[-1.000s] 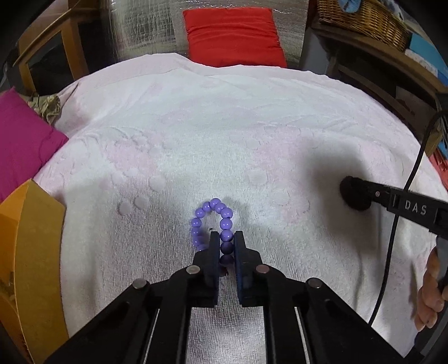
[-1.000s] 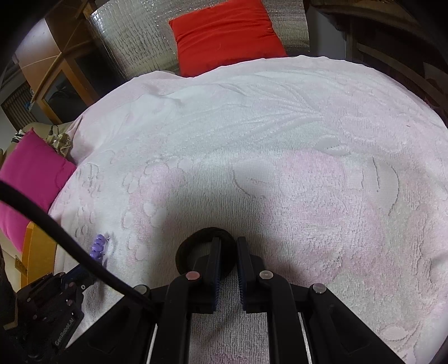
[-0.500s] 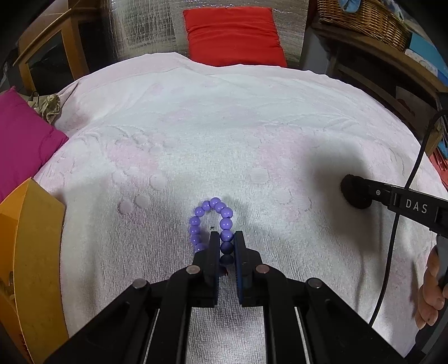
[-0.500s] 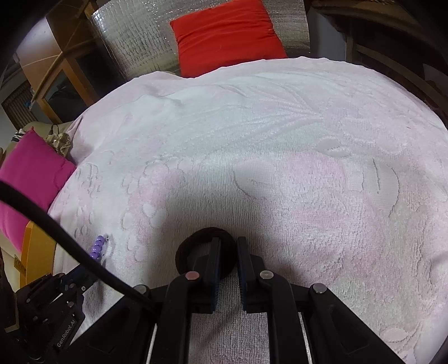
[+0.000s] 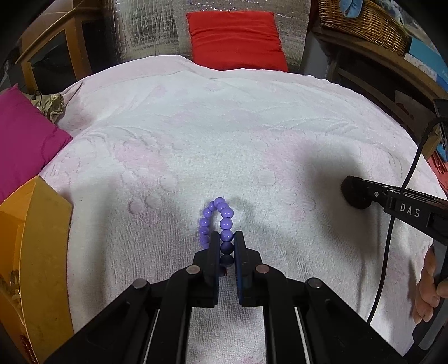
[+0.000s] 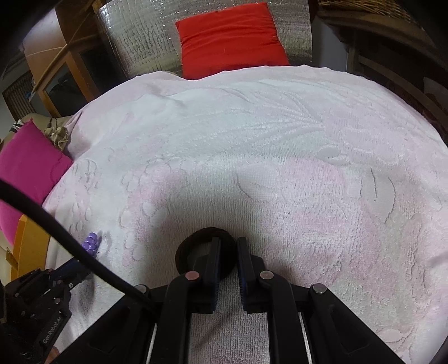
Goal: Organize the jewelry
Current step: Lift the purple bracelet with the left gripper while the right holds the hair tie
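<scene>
Closest in the left wrist view, the left gripper (image 5: 226, 243) is closed narrow on one side of a purple bead bracelet (image 5: 217, 221); three beads sit between its fingers (image 5: 214, 252) while the remaining loop of beads lies forward and slightly left on the pink towel (image 5: 252, 140) that covers the surface. To the left, at the towel's edge, stands a yellow box (image 5: 42, 252).

In the right wrist view, the right gripper (image 6: 228, 246) is narrowed around the near right part of a black hair tie (image 6: 184, 252), which lies flat on the towel (image 6: 280, 168); the ring's band passes between the fingers (image 6: 214, 257). The left wrist view shows that hair tie (image 5: 352, 193) at the tip of the right gripper, well apart from the bracelet to its right. The right wrist view catches the bracelet (image 6: 91, 243) at lower left, beside a black cable (image 6: 70, 240).

Further back, a magenta cushion (image 5: 22, 145) lies at the towel's left edge. Beyond the far edge, a red cushion (image 5: 235, 39) leans against a silvery foil panel (image 5: 151, 28), and a wicker basket (image 5: 364, 19) sits on a shelf at upper right.
</scene>
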A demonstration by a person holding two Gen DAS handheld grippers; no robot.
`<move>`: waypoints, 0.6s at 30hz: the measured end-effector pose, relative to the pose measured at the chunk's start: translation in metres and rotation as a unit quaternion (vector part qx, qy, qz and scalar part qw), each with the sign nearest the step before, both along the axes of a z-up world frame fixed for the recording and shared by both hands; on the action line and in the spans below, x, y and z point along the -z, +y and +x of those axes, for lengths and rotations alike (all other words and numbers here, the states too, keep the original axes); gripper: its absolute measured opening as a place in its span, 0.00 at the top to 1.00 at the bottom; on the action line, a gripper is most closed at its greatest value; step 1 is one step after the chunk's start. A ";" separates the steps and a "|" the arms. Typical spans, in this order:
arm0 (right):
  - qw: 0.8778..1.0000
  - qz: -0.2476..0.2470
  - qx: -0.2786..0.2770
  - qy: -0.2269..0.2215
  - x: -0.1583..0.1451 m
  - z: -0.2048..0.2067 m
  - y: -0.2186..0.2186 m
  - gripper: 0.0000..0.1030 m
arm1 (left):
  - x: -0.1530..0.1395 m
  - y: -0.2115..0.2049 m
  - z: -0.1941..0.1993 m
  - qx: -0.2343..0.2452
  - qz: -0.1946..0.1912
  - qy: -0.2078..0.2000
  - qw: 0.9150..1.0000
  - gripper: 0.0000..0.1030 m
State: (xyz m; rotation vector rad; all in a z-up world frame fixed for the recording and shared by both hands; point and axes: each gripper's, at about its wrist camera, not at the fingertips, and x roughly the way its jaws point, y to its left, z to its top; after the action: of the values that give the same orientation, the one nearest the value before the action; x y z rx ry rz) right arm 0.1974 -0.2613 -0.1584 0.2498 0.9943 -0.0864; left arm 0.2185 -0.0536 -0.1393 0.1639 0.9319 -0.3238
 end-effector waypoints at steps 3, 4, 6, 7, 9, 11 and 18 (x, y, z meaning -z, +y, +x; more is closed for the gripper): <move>1.000 0.002 0.001 -0.004 -0.001 -0.001 0.000 0.87 | -0.002 0.005 0.000 -0.001 -0.004 0.000 1.000 0.91; 1.000 0.007 0.001 -0.006 -0.002 -0.001 -0.001 0.88 | -0.003 0.008 -0.001 -0.001 -0.008 0.000 1.000 0.91; 1.000 0.015 0.000 -0.006 -0.003 -0.001 -0.001 0.88 | -0.005 0.014 -0.001 -0.001 -0.012 -0.002 1.000 0.91; 1.000 0.017 -0.001 -0.006 -0.004 -0.001 -0.001 0.88 | -0.006 0.019 -0.001 -0.003 -0.013 -0.003 1.000 0.91; 1.000 0.017 -0.003 -0.006 -0.004 -0.001 -0.001 0.88 | -0.007 0.027 -0.001 -0.004 -0.017 -0.002 1.000 0.91; 1.000 0.016 -0.004 -0.004 -0.004 -0.001 0.000 0.88 | -0.007 0.034 0.000 -0.007 -0.020 0.000 1.000 0.91; 1.000 0.018 -0.001 0.005 -0.001 0.001 -0.001 0.88 | -0.006 0.053 0.001 -0.008 -0.024 0.011 1.000 0.91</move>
State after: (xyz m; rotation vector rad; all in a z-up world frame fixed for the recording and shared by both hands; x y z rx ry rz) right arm 0.1986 -0.2623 -0.1578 0.2816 1.0062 -0.0675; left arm 0.2198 -0.0004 -0.1336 0.1093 0.9451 -0.3331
